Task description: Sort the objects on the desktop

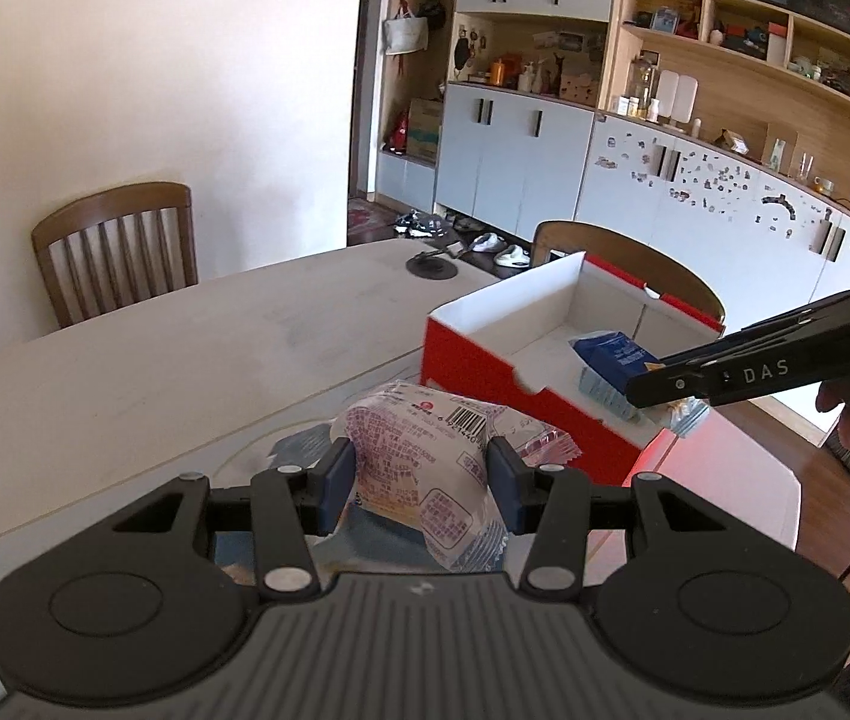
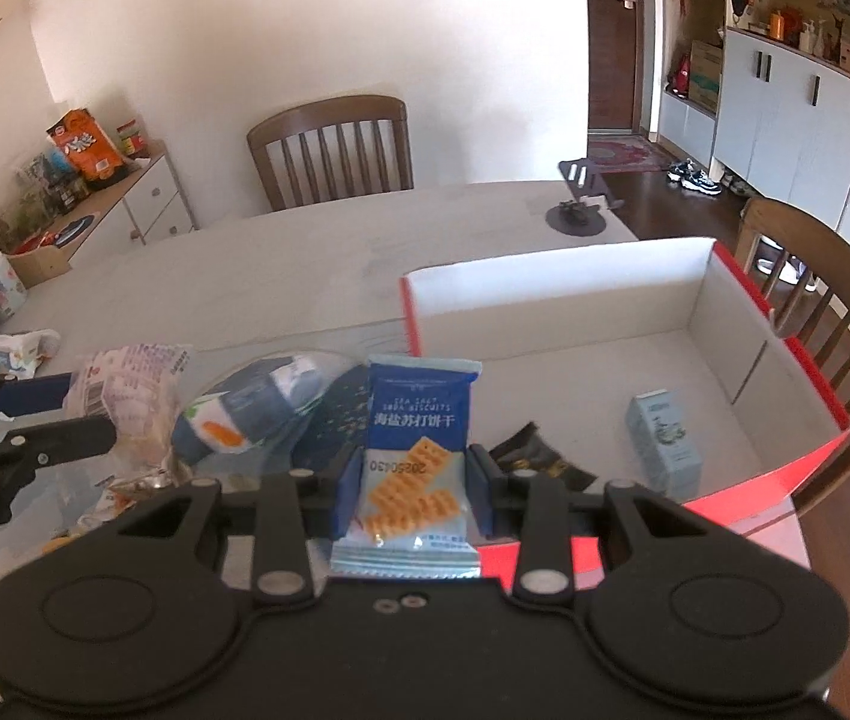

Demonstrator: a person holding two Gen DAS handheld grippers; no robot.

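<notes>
My left gripper is shut on a clear-wrapped bread packet with pink print, held above the table just left of the red box. My right gripper is shut on a blue soda biscuit packet, held over the near edge of the red box. In the left wrist view the right gripper holds the biscuit packet over the box. In the right wrist view the left gripper holds the bread packet at left.
Inside the box lie a small pale blue carton and a black sachet. A blue-and-white wrapped item and other wrappers lie on the table left of the box. Wooden chairs stand around; a black phone stand sits far back.
</notes>
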